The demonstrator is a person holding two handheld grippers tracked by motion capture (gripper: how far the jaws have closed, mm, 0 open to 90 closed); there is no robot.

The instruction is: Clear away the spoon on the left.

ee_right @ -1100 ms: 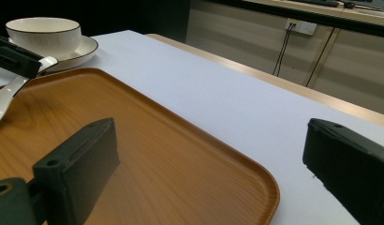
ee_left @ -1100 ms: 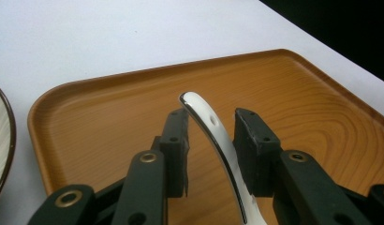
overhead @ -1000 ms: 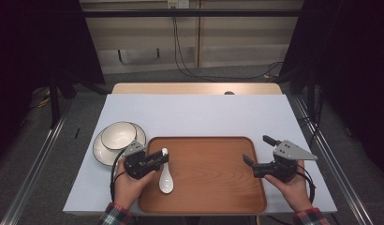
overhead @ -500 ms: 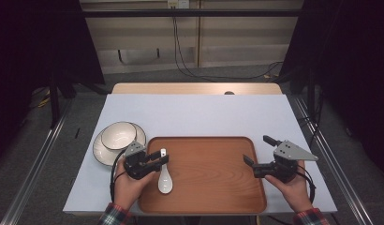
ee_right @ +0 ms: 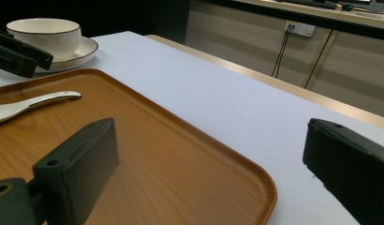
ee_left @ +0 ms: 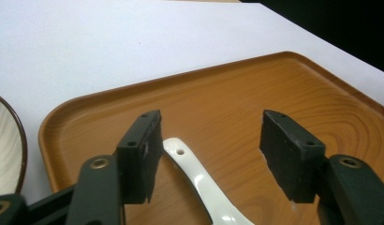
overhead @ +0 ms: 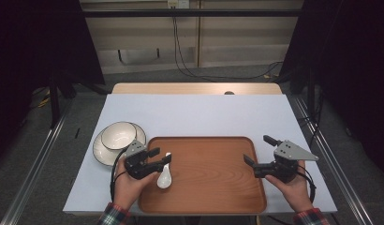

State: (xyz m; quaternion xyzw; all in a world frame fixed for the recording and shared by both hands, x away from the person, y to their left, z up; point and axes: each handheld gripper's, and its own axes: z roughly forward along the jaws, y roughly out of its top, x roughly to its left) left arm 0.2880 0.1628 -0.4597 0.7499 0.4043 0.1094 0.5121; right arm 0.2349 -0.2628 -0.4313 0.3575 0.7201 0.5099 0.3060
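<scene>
- A white glazed ceramic soup spoon (overhead: pixel 164 177) is found lying flat at the left end of the brown wood-grain tray (overhead: pixel 213 197).
- The left gripper (ee_left: pixel 211 150) is held with jaws spread astride the spoon's handle, not gripping it.
- The right gripper (ee_right: pixel 218 164) is held with jaws spread and empty over the tray's right edge.
- The spoon is judged stiff, light, slippery and breakable; the handle's middle is recommended for holding.

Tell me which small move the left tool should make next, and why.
Probably close on the spoon. The left tool is open, and the spoon's handle lies on the tray between its jaws, nearer one jaw and not yet gripped. A small shift to centre the handle first may help. The right tool waits open at the tray's other side.
</scene>
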